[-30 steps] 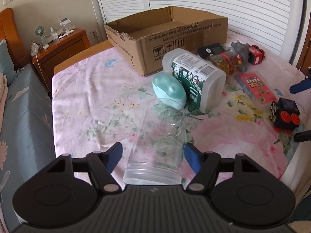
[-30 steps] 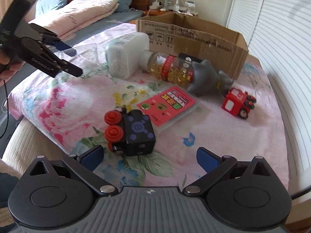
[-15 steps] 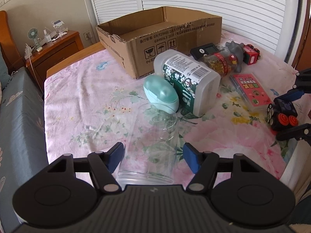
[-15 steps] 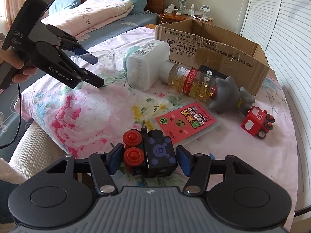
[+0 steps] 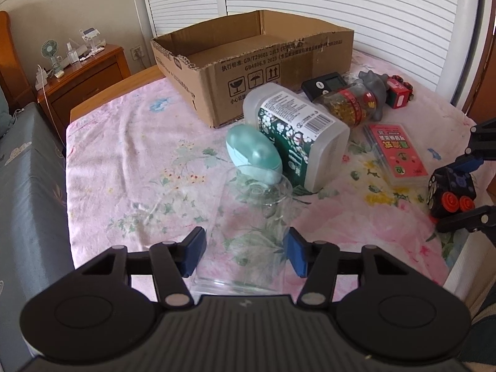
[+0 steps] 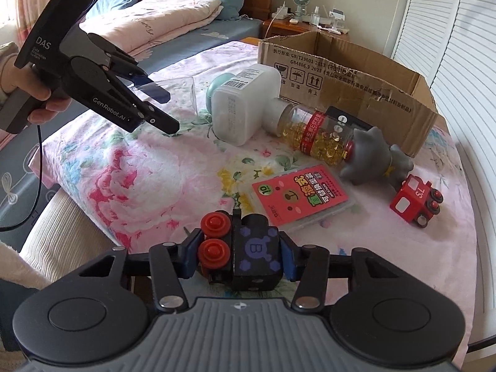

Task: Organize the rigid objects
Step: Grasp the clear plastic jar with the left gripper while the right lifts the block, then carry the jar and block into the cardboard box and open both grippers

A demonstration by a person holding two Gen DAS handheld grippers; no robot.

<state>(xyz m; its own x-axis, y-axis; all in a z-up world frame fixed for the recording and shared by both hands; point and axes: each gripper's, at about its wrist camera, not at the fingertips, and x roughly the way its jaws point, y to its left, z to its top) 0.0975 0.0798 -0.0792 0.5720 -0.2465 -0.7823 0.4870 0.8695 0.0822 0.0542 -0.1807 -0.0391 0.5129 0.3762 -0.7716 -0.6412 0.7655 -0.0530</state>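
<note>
Left wrist view shows the left gripper with its blue pads on both sides of a clear glass cup lying on the flowered sheet; whether they press it I cannot tell. Right wrist view shows the right gripper clamped on a black toy train, with the cardboard box far ahead.

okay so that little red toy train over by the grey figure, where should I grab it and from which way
Grip the red toy train across its two flat long sides, coming down from above. It sits upright on its wheels, so the boxy body offers parallel faces for the jaws. The grey figure lies close on one end, probably leaving little room there; the side toward the table edge looks freer. Avoid pinching the wheels, which could roll.
</note>
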